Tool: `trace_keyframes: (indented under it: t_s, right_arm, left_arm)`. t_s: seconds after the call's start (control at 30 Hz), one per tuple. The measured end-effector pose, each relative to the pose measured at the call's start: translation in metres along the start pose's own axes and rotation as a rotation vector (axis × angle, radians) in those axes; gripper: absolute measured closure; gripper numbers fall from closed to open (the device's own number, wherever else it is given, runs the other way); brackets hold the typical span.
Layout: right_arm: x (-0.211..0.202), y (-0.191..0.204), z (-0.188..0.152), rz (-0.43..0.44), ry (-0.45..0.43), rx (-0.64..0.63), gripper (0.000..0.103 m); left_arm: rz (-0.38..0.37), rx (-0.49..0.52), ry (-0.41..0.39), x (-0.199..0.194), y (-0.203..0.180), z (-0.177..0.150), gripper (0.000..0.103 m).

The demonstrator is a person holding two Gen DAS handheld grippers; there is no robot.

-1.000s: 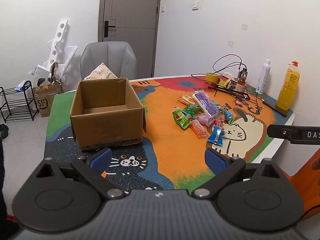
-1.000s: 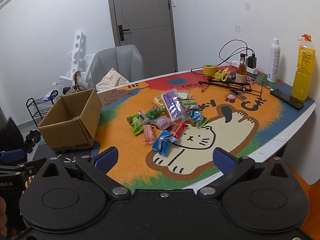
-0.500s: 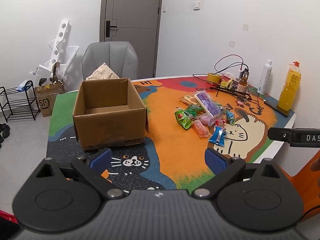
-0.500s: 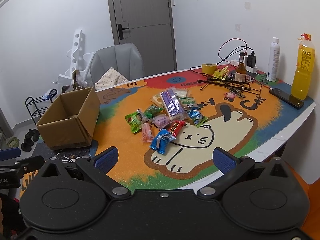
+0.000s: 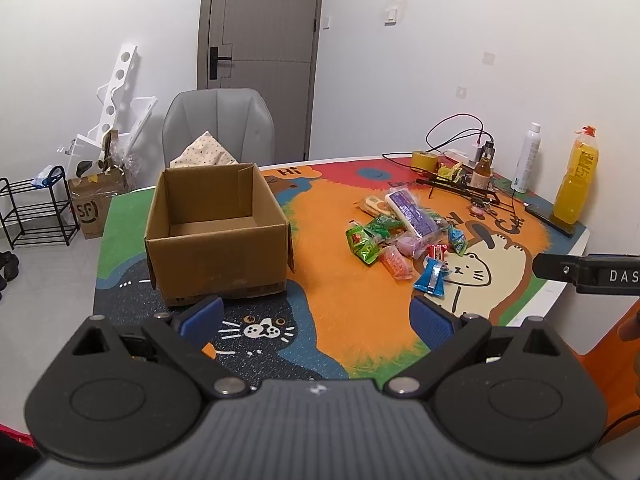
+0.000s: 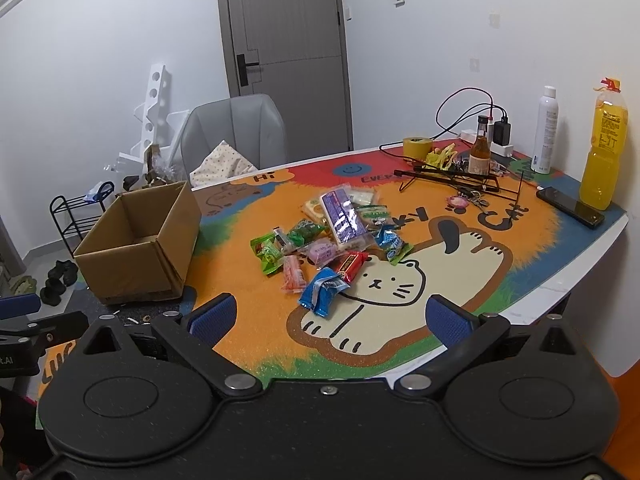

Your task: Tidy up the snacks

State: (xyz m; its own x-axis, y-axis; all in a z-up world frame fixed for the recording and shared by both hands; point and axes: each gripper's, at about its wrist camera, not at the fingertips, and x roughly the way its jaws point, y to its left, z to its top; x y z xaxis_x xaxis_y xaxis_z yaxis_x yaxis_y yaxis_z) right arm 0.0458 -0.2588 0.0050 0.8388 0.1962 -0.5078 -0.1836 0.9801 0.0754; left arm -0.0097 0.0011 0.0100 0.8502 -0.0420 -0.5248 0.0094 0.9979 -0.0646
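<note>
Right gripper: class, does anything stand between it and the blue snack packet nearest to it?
Nothing visible does. The right gripper is open above the mat's near edge, and only bare mat lies between it and the blue packet.

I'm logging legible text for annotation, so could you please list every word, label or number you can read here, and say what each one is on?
"HI": table mat, by the far edge.
"SF": brown paper bag on the floor.
"DAS", cut off by the frame: right gripper, seen from the left wrist.
"t.AI", cut off: left gripper, seen from the right wrist.
"CAT": mat, near the phone.
Snack wrappers and orange bottle label: too small to read.
</note>
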Motion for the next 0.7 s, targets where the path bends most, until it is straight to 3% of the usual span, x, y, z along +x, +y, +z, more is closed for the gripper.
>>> trace_keyframes:
  t_s: [0.7]
  right_arm:
    - [-0.0001,-0.0004,-0.0014,0.010,0.002,0.005,0.000]
  left_arm:
    - [0.004,0.004,-0.010,-0.0020,-0.0030,0.0002,0.004]
